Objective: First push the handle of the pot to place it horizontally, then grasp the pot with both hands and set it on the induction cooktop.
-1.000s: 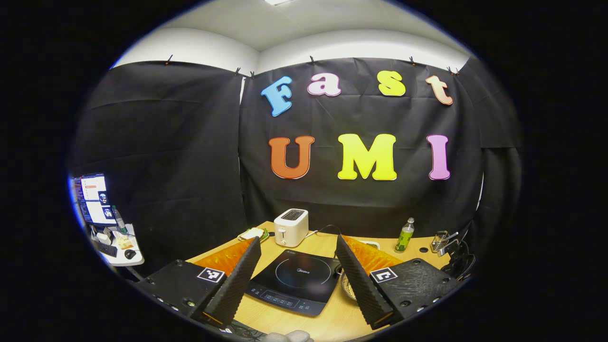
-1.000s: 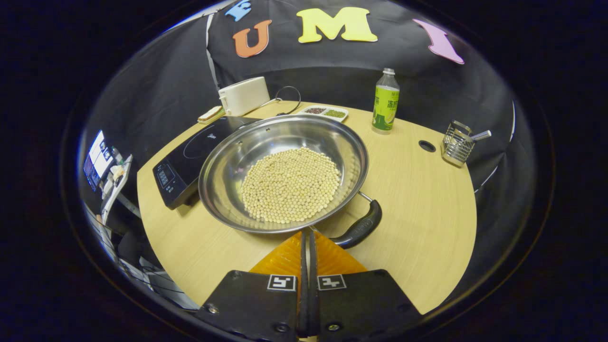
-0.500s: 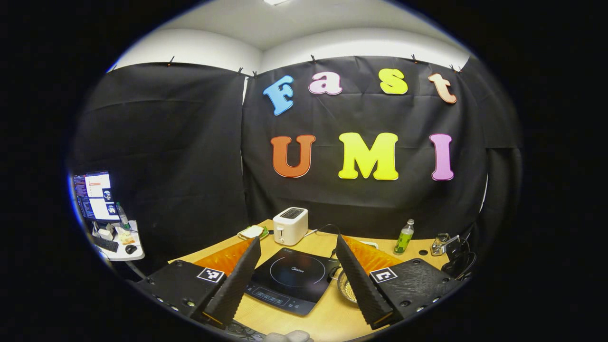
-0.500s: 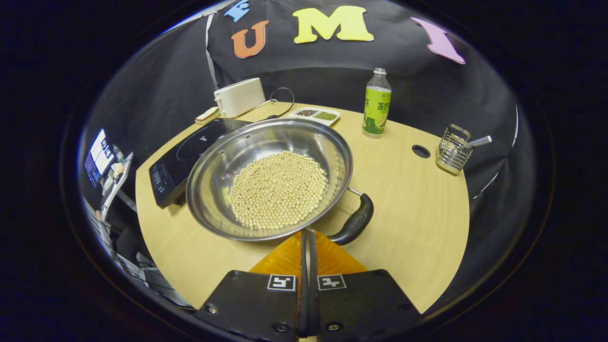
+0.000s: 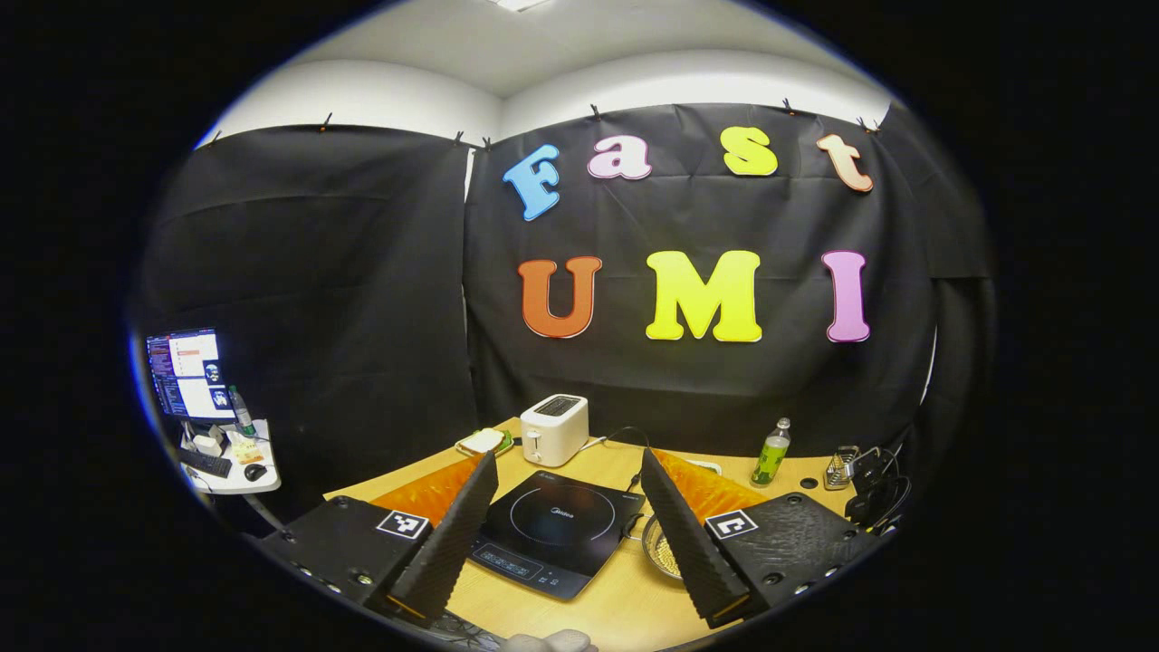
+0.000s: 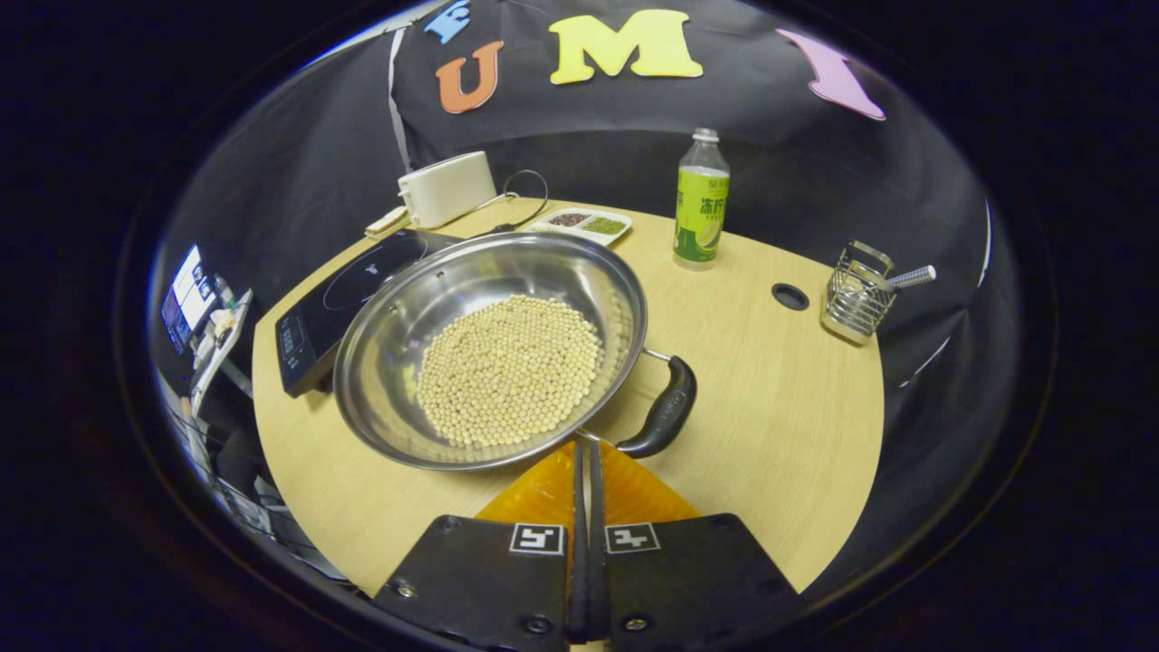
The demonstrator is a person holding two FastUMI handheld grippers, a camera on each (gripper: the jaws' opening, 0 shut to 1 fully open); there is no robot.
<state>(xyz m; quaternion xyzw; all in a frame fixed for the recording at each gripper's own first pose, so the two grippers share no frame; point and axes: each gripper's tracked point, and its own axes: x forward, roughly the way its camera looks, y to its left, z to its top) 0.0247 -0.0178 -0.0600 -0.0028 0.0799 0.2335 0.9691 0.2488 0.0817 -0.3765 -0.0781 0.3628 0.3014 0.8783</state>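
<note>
Right hand-held gripper (image 6: pixel 586 453): fingers pressed together with nothing between them, tips low over the tabletop (image 6: pixel 779 426) just in front of the pot's near rim, beside the handle.
Left hand-held gripper (image 5: pixel 566 507): fingers spread wide, holding nothing, raised above the tabletop and aimed toward the cooktop.
Pot (image 6: pixel 435 308): wide, shallow steel pan sitting on the tabletop, its far-left edge right next to the induction cooktop (image 6: pixel 335 290); whether it overlaps the cooktop I cannot tell.
Contents: a layer of pale beans (image 6: pixel 509 369) covers the bottom.
Handle (image 6: pixel 661 418): short dark loop grip on wire stems at the near-right rim, angled toward the right hand-held gripper.
Handling, judged: stiff metal; the bean load likely makes it fairly heavy, and loose beans would shift or spill if tipped. Polished rim looks slippery.
Where to take hold, judged: the dark grip on one side, the opposite rim on the other; keep it level.
Surroundings: toaster (image 6: pixel 446 188), green bottle (image 6: pixel 699 204), wire holder (image 6: pixel 856 294) stand well apart.
</note>
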